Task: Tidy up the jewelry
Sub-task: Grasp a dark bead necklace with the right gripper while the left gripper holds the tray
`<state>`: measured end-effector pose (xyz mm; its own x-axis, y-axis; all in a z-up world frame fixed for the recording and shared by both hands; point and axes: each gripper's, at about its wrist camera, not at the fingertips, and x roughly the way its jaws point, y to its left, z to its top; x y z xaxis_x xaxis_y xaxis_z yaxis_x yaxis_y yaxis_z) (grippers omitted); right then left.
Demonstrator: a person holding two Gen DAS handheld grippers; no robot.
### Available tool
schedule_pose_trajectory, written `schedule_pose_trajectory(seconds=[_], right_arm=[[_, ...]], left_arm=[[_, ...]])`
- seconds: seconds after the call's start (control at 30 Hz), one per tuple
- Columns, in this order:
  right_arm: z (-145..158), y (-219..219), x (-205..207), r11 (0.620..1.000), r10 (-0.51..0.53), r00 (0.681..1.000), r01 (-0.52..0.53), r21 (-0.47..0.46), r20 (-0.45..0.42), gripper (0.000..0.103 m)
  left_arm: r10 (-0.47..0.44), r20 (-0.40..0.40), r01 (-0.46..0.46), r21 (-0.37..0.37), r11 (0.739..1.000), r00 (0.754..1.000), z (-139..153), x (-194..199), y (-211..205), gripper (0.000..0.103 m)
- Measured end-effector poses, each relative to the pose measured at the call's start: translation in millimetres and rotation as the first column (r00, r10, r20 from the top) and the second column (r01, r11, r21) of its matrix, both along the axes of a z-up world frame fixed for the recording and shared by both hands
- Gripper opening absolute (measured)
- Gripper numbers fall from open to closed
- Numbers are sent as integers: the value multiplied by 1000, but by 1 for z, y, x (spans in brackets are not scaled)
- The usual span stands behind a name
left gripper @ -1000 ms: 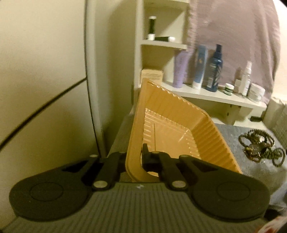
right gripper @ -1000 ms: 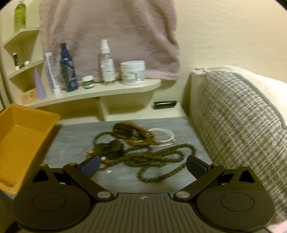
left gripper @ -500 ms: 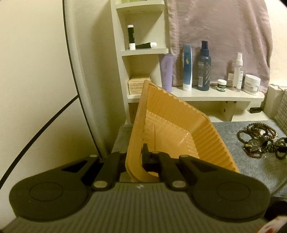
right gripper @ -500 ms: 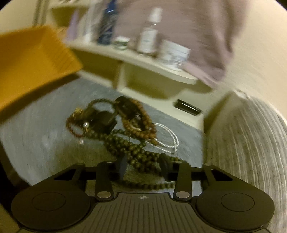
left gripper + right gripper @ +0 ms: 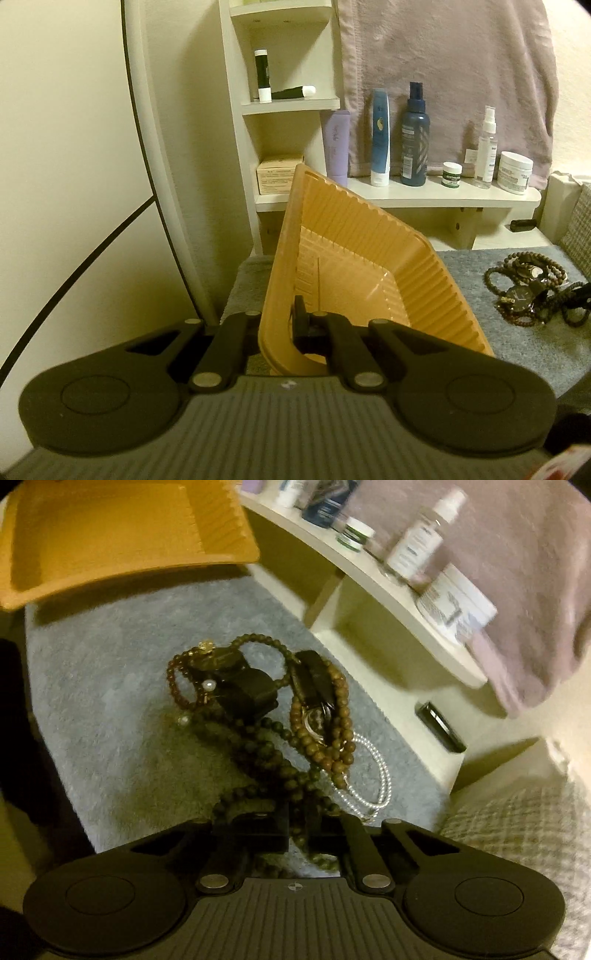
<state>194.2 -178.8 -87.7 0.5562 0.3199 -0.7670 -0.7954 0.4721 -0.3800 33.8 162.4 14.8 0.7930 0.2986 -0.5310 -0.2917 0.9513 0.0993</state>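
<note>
Tongs first: the right gripper is pinched on the dark green bead strand in the jewelry heap on grey plush cloth; the left gripper clamps the ribbed orange plastic tray, tilted. Next, probably, lift the beads into it without dragging the tangled neighbours.

Cream walls, white shelves

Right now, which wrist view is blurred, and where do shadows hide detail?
Left wrist view: sharp, warm dim light, fisheye bends the shelf. Right wrist view: motion blur smears the bottles and orange tray; the right gripper shadows the dark bead strand.
</note>
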Motion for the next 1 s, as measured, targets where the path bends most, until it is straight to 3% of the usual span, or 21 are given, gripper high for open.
schedule_pose_trajectory(seconds=[0.23,0.6,1.0], right_arm=[[32,-13,-12,998,-35,996,32,50,76,7],[144,-36,-19,965,-153,962,96,242,228,7],[256,-36,-32,957,-163,900,45,286,404,7]], left_arm=[[-6,-6,6,1,1000,1000,0,0,0,4],[-26,1,26,10,1000,1000,3,2,2,4],[-32,0,32,7,999,999,4,1,3,4]])
